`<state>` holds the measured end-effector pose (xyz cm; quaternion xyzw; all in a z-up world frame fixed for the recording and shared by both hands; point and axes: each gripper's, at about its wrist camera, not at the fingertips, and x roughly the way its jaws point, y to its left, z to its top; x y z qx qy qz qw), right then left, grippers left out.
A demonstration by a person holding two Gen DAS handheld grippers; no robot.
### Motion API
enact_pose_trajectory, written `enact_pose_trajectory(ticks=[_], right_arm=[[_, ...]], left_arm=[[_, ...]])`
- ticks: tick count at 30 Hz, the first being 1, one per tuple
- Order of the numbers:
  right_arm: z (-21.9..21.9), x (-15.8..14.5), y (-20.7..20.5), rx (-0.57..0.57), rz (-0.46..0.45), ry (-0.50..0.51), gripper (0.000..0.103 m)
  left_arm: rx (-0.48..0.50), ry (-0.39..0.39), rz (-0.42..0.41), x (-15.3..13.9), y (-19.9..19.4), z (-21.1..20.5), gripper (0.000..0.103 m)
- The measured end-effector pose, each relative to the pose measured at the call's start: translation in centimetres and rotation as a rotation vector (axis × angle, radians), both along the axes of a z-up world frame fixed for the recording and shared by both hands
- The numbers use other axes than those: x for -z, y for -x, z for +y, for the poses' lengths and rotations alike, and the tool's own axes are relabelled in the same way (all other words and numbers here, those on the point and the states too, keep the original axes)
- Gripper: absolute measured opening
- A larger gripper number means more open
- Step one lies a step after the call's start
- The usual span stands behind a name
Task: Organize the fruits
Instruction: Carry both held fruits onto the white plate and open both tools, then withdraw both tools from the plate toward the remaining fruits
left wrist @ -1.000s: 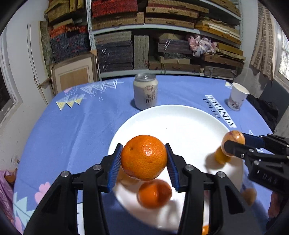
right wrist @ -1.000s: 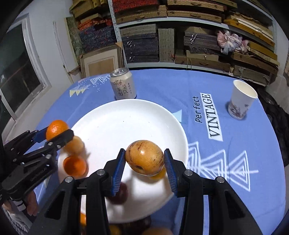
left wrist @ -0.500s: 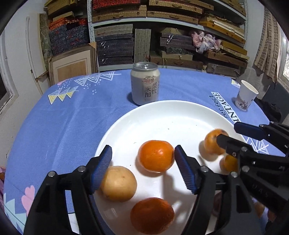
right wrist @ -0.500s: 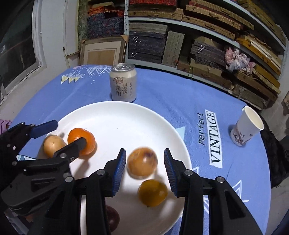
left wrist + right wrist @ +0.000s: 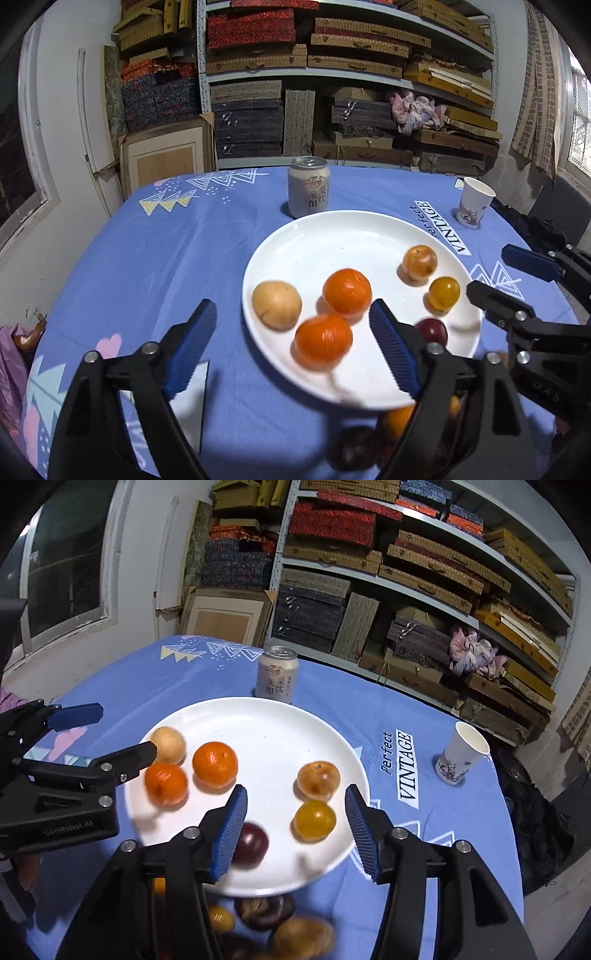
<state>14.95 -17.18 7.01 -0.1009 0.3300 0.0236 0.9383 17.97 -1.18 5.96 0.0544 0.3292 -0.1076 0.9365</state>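
A white plate (image 5: pixel 332 229) (image 5: pixel 258 723) on the blue cloth carries two oranges (image 5: pixel 346 292) (image 5: pixel 322 340), a tan round fruit (image 5: pixel 276 305), a russet apple-like fruit (image 5: pixel 419 261) (image 5: pixel 318 780), a yellow fruit (image 5: pixel 443 293) (image 5: pixel 314 820) and a dark plum (image 5: pixel 431 331) (image 5: pixel 249 843). My left gripper (image 5: pixel 291 350) hangs over the plate's near left rim, its jaws opening, nothing pressed between them. My right gripper (image 5: pixel 295 829) hovers over the plate's near right part, jaws opening too, the yellow fruit below and between them, untouched.
A drink can (image 5: pixel 308 191) (image 5: pixel 277 674) stands just behind the plate. A paper cup (image 5: pixel 474 207) (image 5: pixel 460 752) sits at the far right. Several loose fruits (image 5: pixel 284 923) lie on the cloth in front of the plate. Shelves of boxes fill the background.
Both grippers let go of their fruit onto the plate: the left dropped an orange, the right the russet fruit. Both jaws widened and the grippers drew back toward the plate's near edge.
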Motion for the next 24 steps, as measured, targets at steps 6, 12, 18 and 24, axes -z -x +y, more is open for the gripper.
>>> enact_pose_trajectory(ticks=[6, 12, 18, 24], right_arm=[[0.2, 0.1, 5.3, 0.003, -0.035, 0.020, 0.063], [-1.3, 0.9, 8.4, 0.009, -0.014, -0.076, 0.067], [-4.2, 2.4, 9.9, 0.034, 0.048, -0.221, 0.067], [-6.5, 1.8, 10.1, 0.059, 0.044, -0.320, 0.069]], left_arm=[[0.013, -0.009, 0.026, 1.3, 4.8, 1.0, 0.084], [0.019, -0.005, 0.068, 3.2, 8.2, 2.1, 0.084], [0.044, -0.009, 0.107, 4.6, 8.9, 2.1, 0.084], [0.084, -0.026, 0.132, 5.5, 8.3, 1.2, 0.084]])
